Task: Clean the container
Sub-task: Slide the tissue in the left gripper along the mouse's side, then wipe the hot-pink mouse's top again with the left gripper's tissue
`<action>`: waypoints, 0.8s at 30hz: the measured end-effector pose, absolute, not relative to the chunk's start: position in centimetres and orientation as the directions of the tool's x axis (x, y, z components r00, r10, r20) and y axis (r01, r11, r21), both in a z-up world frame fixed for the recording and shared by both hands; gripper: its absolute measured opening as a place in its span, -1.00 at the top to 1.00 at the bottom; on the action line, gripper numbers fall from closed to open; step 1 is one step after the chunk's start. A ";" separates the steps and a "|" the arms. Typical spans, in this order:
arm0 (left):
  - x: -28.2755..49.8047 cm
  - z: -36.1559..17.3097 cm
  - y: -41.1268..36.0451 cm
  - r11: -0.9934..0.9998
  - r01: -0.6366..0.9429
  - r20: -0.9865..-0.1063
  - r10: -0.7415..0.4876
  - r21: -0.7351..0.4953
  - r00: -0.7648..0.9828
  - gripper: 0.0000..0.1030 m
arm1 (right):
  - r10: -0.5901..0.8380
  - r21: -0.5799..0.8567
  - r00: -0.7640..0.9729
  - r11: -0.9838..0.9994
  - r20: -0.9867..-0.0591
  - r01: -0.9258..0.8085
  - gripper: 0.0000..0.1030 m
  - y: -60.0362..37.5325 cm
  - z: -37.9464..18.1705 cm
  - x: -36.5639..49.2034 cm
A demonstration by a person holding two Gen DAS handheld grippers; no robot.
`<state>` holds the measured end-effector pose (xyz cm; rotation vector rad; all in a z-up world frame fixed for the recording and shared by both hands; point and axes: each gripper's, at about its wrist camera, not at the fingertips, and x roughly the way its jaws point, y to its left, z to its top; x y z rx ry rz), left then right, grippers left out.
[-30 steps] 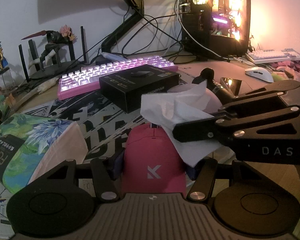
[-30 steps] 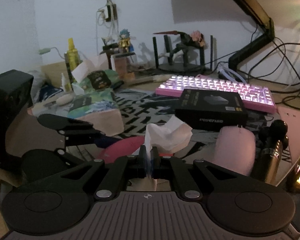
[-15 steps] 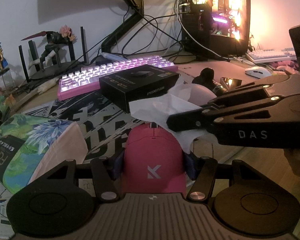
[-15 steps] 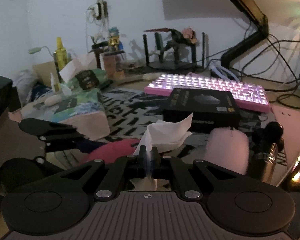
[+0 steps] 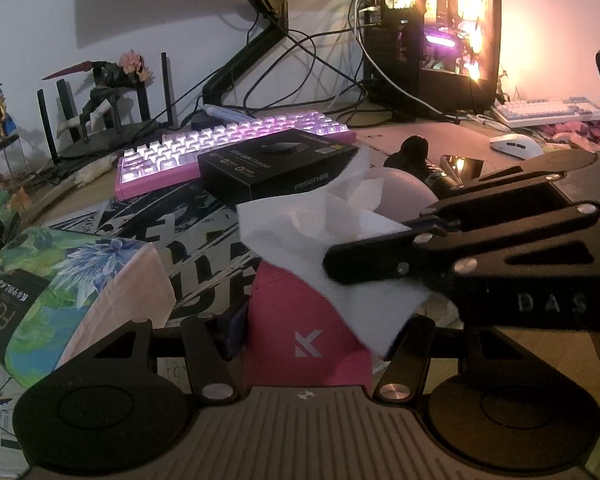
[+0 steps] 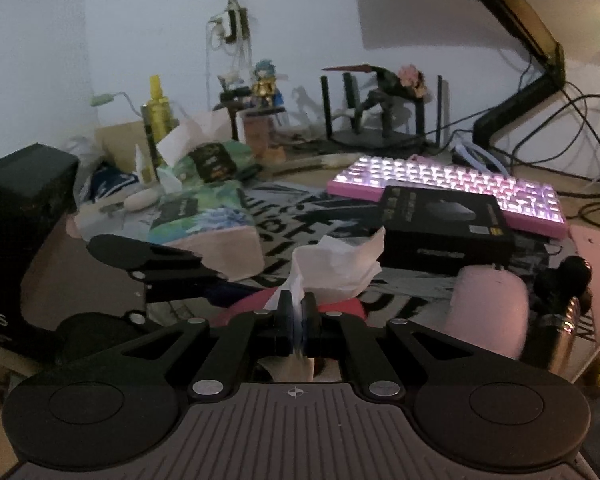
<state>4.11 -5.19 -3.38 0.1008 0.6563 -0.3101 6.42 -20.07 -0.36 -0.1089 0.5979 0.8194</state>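
Left wrist view: a cluttered worktop (image 5: 400, 136) with a black-and-white printed mat (image 5: 204, 256), a lit pink keyboard (image 5: 236, 144) toward the back edge before a white wall, a black box (image 5: 280, 164) and a glowing computer case (image 5: 440, 32) at the back right. The left claw (image 5: 304, 340) is clenched on the pink container (image 5: 296, 332), near the front edge, its long axis running away from the camera. The right claw (image 6: 298, 312) is clamped on a white tissue (image 5: 320, 240) draped over the container's top.
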 end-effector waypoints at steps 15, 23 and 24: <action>4.1 -3.4 -5.2 0.949 0.315 -0.614 -0.251 -0.005 0.748 -0.15 | 0.615 0.105 0.560 0.720 -0.555 -0.686 0.90 -20.2 -0.9 7.1; 4.1 -3.4 -5.2 0.949 0.315 -0.614 -0.252 -0.005 0.748 -0.15 | 0.641 0.107 0.539 0.691 -0.547 -0.714 0.90 -20.1 -0.4 6.1; 4.1 -3.4 -5.2 0.949 0.315 -0.614 -0.252 -0.005 0.748 -0.15 | 0.643 0.109 0.537 0.690 -0.547 -0.715 0.90 -20.2 -0.4 6.2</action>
